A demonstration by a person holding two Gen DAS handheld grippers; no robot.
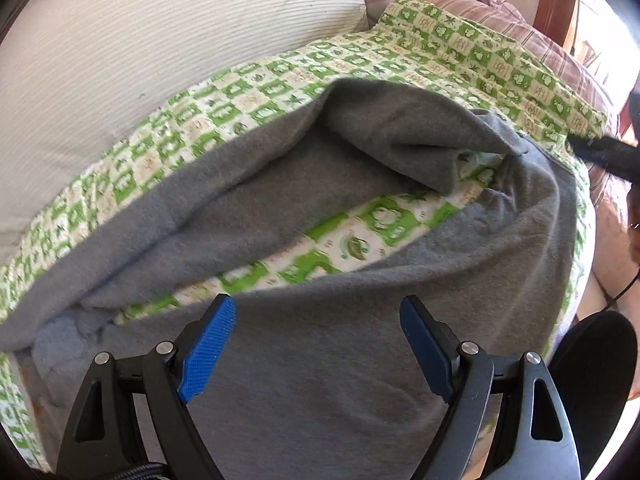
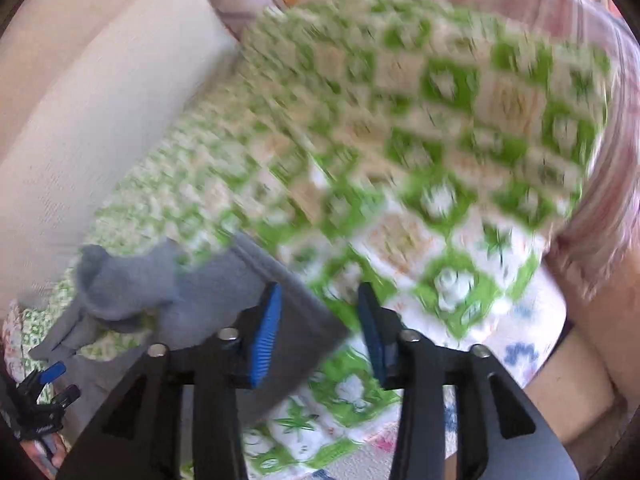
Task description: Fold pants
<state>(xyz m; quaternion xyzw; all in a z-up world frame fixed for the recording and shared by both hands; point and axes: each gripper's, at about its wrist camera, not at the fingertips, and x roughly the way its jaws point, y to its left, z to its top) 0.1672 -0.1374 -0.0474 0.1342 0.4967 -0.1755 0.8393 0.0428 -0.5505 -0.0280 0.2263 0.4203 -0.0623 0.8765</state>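
Blue-padded fingers [image 1: 212, 350] of the left gripper [image 1: 318, 350] are seen spread wide, with nothing between them; grey fabric of the pants [image 1: 320, 380] fills the gap beneath. Contact between pads and cloth cannot be judged.

Left wrist view: the pants are recorded lying on a green-and-white checked quilt [image 1: 256, 80]. One leg runs from lower left toward upper right; the other passes under the gripper. A wedge of quilt is exposed between the two legs. Near the upper right the fabric is bunched and lifted into a fold. A pale striped cushion [image 1: 160, 40] is noted beyond the quilt at upper left, and plaid cloth [image 1: 540, 40] at upper right. The right gripper is glimpsed as a dark shape at the right edge, by the raised end of the pants.

Right wrist view, heavily motion-blurred: the right gripper [image 2: 320, 336] is seen with fingers apart. A corner of the pants [image 2: 200, 292] lies across the left pad [image 2: 266, 336] and reaches into the gap; the right pad stands clear of it, over the quilt [image 2: 440, 140]. No pinch is shown. The left gripper [image 2: 44, 396] appears small at lower left, a detail absent from the other view. The cushion [image 2: 100, 120] is again recorded at left.
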